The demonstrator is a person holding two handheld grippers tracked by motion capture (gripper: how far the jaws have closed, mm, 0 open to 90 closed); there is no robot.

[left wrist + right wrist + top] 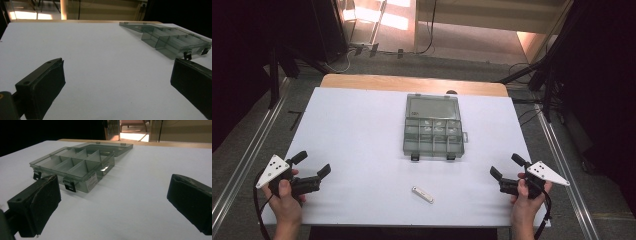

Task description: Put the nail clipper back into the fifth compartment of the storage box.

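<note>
Both grippers low at my edge of the table, nothing held. Left gripper point(314, 164) sits at the near left with its jaws spread wide, bare white tabletop point(352, 130) between them in the left gripper view. Right gripper point(508, 166) mirrors it at the near right, jaws likewise well apart, nothing between them. Nearest thing to either: a small white strip point(422, 194), flat on the table between my two hands, a little ahead of them and near the front edge. Its long axis runs on a slant, the left end farther from me, the right end closer. It lies somewhat nearer the right gripper than the left, to that gripper's left and slightly back toward me, so my guess is the right hand takes it, and the jaws would need turning to close across the narrow width rather than along the length. What the strip is I cannot tell; too small. Farther out, mid-table: clear grey compartment box point(432, 137), lid point(433, 107) thrown open and lying flat on the far side, two dark latches point(69, 185) facing me. Dividers make several cells; a few pale bits sit in the far row, unclear what. The box lies ahead and right of the left gripper, ahead and left of the right one. Beyond that, wooden table edge, then floor.
</note>
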